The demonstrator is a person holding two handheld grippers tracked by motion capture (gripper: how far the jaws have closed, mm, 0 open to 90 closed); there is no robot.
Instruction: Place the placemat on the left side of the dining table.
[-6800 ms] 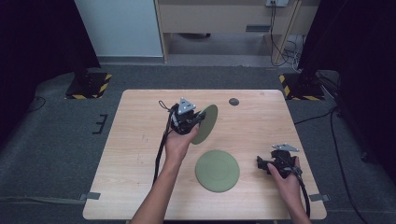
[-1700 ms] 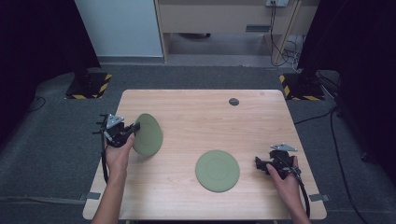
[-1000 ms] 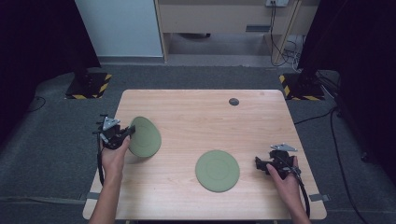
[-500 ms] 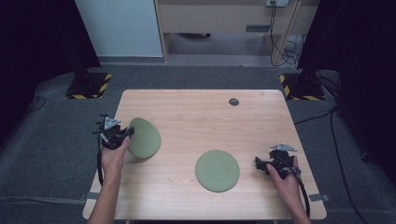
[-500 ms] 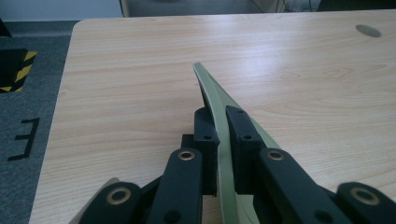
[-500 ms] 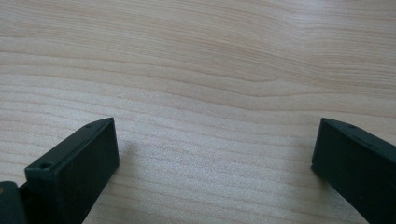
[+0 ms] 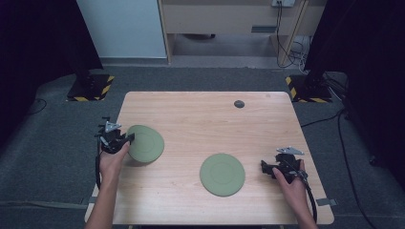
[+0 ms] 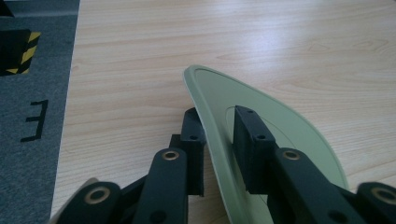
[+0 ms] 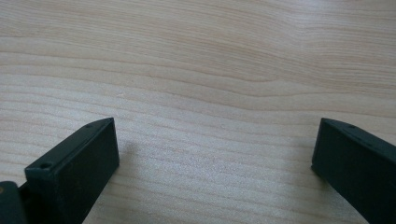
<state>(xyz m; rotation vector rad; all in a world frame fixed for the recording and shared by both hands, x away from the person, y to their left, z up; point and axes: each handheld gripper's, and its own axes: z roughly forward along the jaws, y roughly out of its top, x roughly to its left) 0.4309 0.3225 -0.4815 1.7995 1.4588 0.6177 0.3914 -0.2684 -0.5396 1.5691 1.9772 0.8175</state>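
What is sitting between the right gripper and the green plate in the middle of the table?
Nothing visible: bare wood lies between the right gripper and the middle plate, and wood shows between its open jaws.

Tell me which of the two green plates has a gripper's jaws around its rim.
The green plate near the table's left edge: its rim sits between the jaws of the left gripper, which have just been opening. The other green plate lies flat mid-table, apart from the right gripper.

Your round olive-green plate [image 8: 280, 126] runs off the bottom edge of the left gripper view, its near rim hidden behind black jaws, small dark round disc [image 7: 239, 103] near the wooden table's [image 7: 200, 114] far edge too small to identify, your right gripper's [image 9: 212, 154] jaws cropped at the bottom corners.
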